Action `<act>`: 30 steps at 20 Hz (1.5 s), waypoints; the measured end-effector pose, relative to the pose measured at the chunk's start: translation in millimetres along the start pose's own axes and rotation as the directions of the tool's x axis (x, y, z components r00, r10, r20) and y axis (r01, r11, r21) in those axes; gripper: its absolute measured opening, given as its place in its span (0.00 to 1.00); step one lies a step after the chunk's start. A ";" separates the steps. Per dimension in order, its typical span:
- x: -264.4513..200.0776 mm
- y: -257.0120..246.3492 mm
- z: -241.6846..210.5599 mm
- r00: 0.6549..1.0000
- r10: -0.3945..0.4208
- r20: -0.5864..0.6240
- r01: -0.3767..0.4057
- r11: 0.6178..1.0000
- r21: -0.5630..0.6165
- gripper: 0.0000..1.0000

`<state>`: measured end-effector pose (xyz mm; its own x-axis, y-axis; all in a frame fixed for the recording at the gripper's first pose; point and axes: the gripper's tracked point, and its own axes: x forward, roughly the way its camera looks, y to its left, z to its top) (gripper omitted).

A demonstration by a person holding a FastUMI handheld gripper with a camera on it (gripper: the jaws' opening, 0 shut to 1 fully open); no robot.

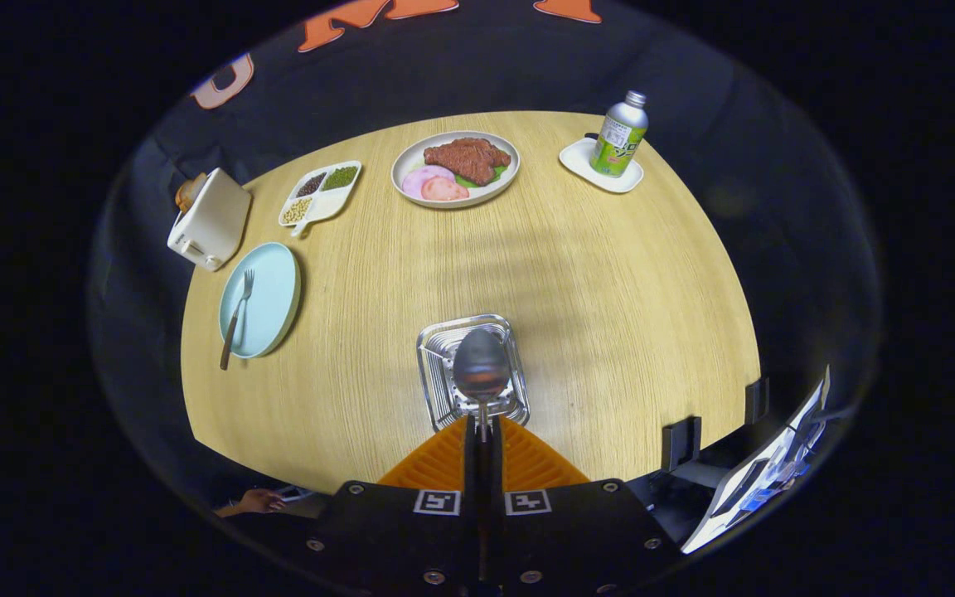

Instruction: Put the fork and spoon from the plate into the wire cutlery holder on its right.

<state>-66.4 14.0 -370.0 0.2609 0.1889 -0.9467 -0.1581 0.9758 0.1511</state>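
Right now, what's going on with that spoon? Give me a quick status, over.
Gripper shut on spoon, bowl up, over the wire cutlery holder. Fork still on blue plate. Nothing in the way.

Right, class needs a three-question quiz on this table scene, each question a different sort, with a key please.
1. True or false: the fork lies on the blue plate.
2. What do the jaws of the gripper hold? A) spoon B) bottle C) toaster
3. Fill in: the spoon's bowl hangs over the wire ____.

Key: 1 true; 2 A, the jaws are shut on its handle; 3 holder.
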 end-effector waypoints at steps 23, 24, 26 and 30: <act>-107.8 17.8 150.9 0.761 0.029 0.648 -0.037 0.999 -0.001 0.43; -124.6 20.7 162.0 0.707 0.025 0.707 -0.026 1.000 -0.010 0.52; -156.1 27.3 179.5 0.603 0.012 0.798 0.003 1.000 -0.017 0.63; -209.6 54.2 194.5 0.455 0.030 0.890 -0.030 0.999 -0.018 0.81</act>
<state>55.6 48.7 -108.1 0.9614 0.2136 -0.1734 -0.1835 0.9674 0.1744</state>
